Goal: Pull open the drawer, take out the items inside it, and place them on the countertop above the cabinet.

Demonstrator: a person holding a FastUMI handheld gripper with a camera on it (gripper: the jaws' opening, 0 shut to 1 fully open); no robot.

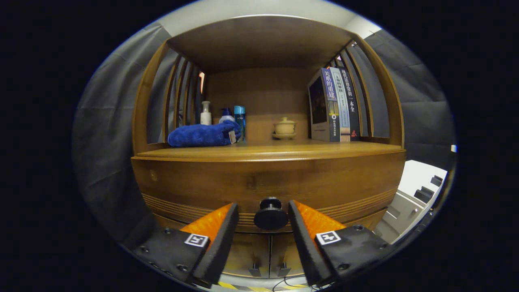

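Note:
A wooden cabinet fills the view, its closed drawer front curved and grooved along the bottom. A round dark knob sticks out of the drawer's lower middle. My gripper is open, one fingertip on each side of the knob, with small gaps on both sides. The countertop lies just above the drawer. The drawer's inside is hidden.
On the countertop a folded blue towel lies at the left with bottles behind it. A small lidded cup stands in the middle and upright books at the right. Two lower cabinet doors sit under the drawer.

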